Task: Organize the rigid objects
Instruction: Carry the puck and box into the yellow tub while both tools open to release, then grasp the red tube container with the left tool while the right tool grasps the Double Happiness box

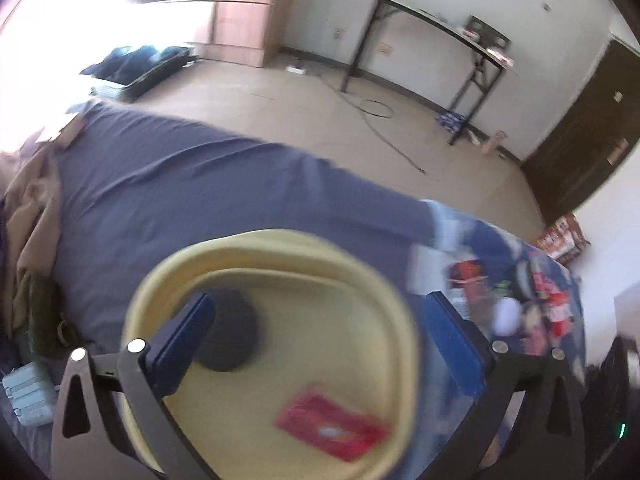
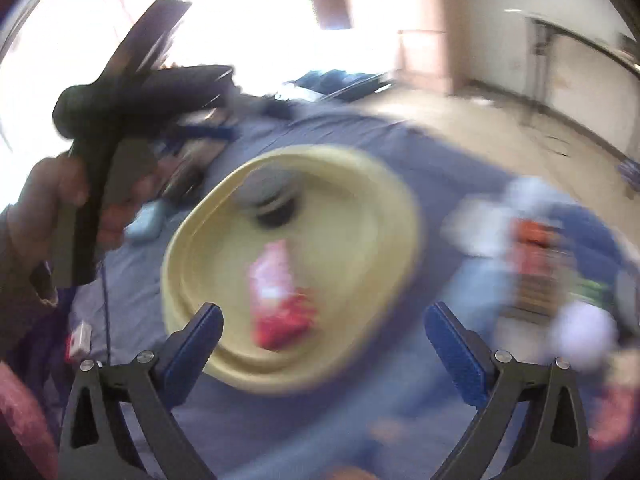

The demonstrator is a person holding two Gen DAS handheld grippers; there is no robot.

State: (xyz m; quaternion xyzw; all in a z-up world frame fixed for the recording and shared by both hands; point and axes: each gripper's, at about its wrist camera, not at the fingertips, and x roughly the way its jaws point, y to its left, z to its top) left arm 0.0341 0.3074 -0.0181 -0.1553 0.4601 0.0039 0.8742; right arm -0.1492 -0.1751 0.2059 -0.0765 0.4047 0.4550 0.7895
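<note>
Now both tools are hanging wide open, gripping nothing: the left gripper (image 1: 320, 332) above the yellow tray (image 1: 168, 280), the right gripper (image 2: 324, 330) over its near rim. Inside are lying a red packet (image 1: 330, 426) and a dark round disc (image 1: 230, 330). Bare blue sheet (image 1: 192, 184) is stretching beyond, a blurred pile (image 2: 536, 264) sitting just right.

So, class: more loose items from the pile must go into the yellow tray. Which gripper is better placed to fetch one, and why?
Probably the right gripper: it is open and empty, and the pile lies just beside it. The left gripper, also open, straddles the yellow tray rim.
</note>
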